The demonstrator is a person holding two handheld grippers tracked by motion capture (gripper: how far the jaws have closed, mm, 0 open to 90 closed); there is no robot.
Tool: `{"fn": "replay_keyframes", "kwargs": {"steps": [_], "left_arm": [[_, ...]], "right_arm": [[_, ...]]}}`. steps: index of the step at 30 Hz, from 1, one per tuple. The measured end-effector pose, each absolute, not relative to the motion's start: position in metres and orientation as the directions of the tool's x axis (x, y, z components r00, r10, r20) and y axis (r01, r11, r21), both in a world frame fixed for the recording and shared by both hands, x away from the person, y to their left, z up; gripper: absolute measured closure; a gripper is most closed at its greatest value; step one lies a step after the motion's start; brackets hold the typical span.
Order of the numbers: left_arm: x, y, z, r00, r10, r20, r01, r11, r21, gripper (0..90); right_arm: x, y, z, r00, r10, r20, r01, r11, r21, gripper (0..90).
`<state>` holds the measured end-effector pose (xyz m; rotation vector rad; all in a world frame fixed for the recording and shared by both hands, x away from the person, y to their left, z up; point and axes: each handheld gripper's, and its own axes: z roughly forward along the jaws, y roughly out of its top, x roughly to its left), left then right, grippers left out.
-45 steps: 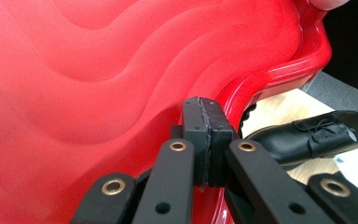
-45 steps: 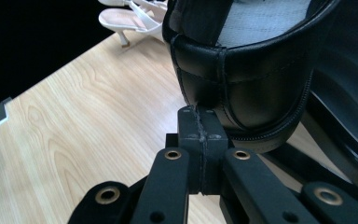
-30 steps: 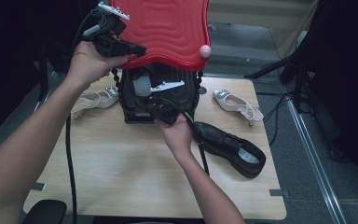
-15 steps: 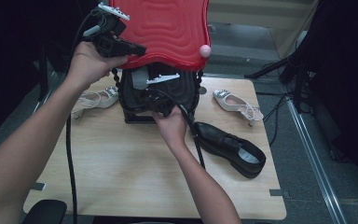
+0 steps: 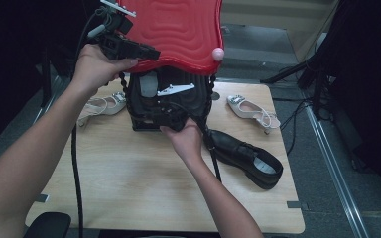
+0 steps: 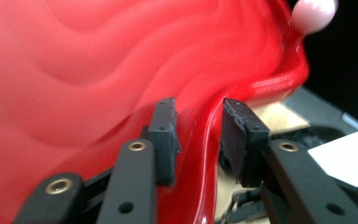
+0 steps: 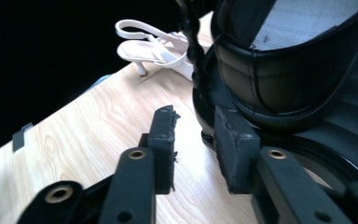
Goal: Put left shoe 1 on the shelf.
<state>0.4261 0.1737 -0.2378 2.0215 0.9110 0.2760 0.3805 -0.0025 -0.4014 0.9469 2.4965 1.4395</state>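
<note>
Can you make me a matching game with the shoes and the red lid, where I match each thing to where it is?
Things:
1. red lid
2. black shoe
3. white sandal with the sparkly front
4. other white sandal

Places:
A. on the table's right side, toward the far edge
B. held up over the black case by the left gripper
C. on the table left of the black case
D. lying on the table right of the person's right hand

Pairs: 1-B, 2-D, 3-A, 4-C
</note>
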Motion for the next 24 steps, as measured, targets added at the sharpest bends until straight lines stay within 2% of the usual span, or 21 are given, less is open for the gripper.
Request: {"fn": "replay_keyframes", "kwargs": {"steps": [3,6,12,18,24], "left_arm": [[0.420,0.174,-0.232,0.714,0.685,-0.143,0.488,-0.341,0.803,58.6],[0.414,0.175,-0.228,0.723,0.678,-0.132,0.475,-0.349,0.808,54.7],[0.395,0.178,-0.228,0.739,0.662,-0.126,0.466,-0.367,0.805,45.1],[0.380,0.179,-0.238,0.759,0.641,-0.115,0.452,-0.391,0.802,42.4],[0.371,0.178,-0.255,0.768,0.628,-0.122,0.459,-0.408,0.790,41.5]], "right_arm": [[0.374,-0.013,-0.404,-0.819,0.542,0.189,0.432,0.367,0.824,59.4],[0.366,-0.024,-0.408,-0.830,0.528,0.178,0.418,0.381,0.824,56.9],[0.351,-0.050,-0.412,-0.825,0.522,0.218,0.445,0.360,0.820,52.0],[0.337,-0.075,-0.413,-0.820,0.532,0.213,0.443,0.353,0.824,45.6],[0.325,-0.097,-0.417,-0.817,0.538,0.210,0.444,0.352,0.824,45.8]]}}
